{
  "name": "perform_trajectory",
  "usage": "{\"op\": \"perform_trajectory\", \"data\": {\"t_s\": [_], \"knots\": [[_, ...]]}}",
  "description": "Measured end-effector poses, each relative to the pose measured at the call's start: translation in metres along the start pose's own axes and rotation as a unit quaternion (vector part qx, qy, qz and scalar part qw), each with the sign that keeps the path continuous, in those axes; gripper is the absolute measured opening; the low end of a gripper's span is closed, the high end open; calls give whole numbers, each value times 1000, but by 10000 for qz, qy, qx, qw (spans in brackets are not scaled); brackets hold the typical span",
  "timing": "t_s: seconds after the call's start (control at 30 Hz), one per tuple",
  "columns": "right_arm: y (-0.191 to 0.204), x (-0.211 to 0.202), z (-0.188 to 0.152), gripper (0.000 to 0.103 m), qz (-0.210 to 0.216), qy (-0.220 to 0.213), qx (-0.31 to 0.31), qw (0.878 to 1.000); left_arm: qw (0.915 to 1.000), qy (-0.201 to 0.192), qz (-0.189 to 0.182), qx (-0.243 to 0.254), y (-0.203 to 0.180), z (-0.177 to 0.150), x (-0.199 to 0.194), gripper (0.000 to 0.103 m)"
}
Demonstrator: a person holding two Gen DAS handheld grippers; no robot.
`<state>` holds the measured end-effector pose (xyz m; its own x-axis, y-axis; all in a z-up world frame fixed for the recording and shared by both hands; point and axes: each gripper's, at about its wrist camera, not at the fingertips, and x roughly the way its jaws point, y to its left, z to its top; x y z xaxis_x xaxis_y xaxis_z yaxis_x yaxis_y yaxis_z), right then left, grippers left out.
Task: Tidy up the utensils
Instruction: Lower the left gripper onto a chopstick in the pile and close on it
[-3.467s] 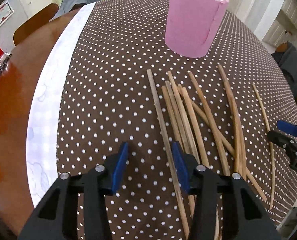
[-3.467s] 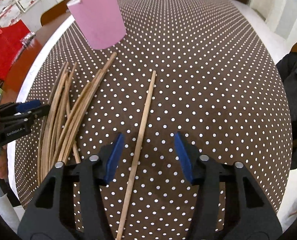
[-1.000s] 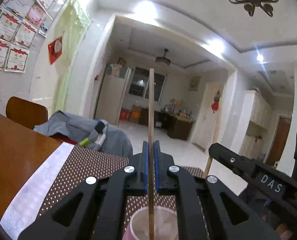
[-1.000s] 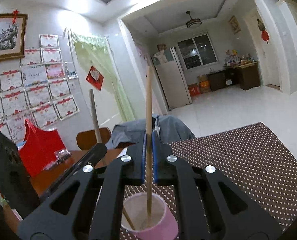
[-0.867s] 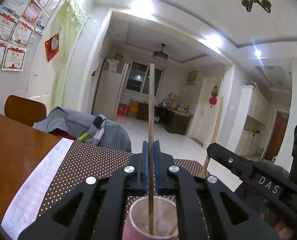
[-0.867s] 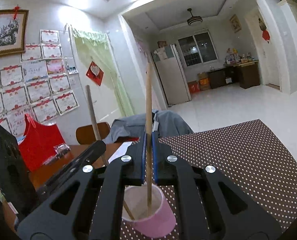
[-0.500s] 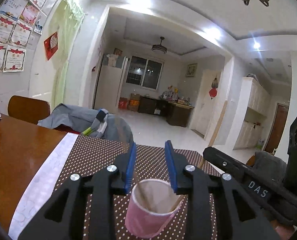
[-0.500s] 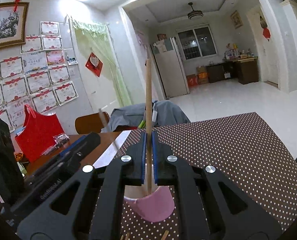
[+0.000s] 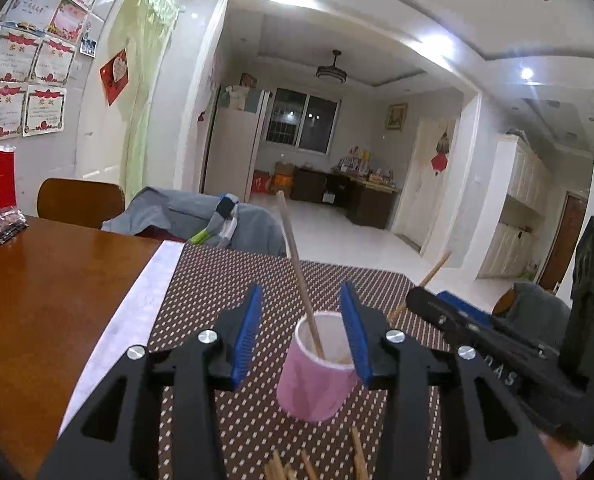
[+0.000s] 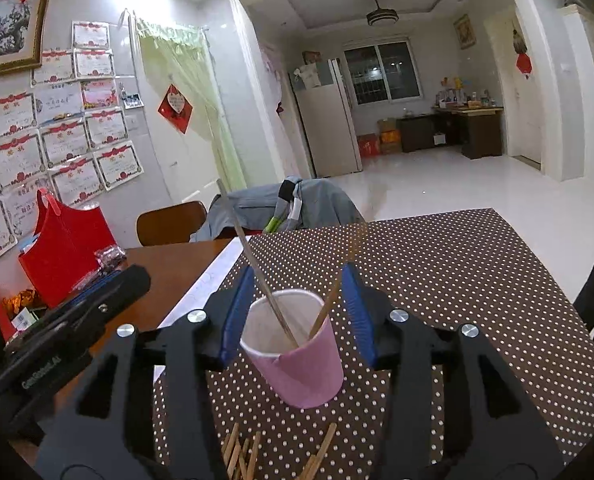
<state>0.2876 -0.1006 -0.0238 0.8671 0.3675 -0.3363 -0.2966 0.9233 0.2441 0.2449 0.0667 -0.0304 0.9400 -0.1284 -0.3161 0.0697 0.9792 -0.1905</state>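
Blue-padded left tongs (image 9: 301, 320), right tongs (image 10: 299, 308) opening (empty) — cup (image 10: 297, 356) beyond.

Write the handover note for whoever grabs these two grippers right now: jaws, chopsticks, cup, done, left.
Left gripper: jaws opening, nothing between them; the cup sits just beyond.
Right gripper: jaws opening, nothing clamped; it frames the cup.
Pink cup: upright on the dotted tablecloth.
Done: two chopsticks stand in the cup, one leaning left, one leaning right.
Left: the loose chopsticks lying on the cloth in front of the cup; only their tips show at the bottom edge of both views, so the count is unclear. Pick them up and drop them into the cup.
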Motion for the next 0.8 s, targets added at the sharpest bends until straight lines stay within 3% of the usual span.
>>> {"op": "perform_trajectory", "data": {"t_s": [0.17,0.4,0.6,0.8], "knots": [[-1,-17,-8,46,-130,247,40,9996,9993,364,-55,27,4,-10,-19,41],[-7,-34,-43,46,-250,1052,142,9940,9893,1416,-312,166,-3,-44,-25,41],[-17,-55,-82,46,-285,1696,220,9849,9615,2600,-731,507,-26,-91,-17,41],[-29,-73,-106,46,-196,2016,407,9784,9399,3162,-914,904,-44,-123,-20,41]]}}
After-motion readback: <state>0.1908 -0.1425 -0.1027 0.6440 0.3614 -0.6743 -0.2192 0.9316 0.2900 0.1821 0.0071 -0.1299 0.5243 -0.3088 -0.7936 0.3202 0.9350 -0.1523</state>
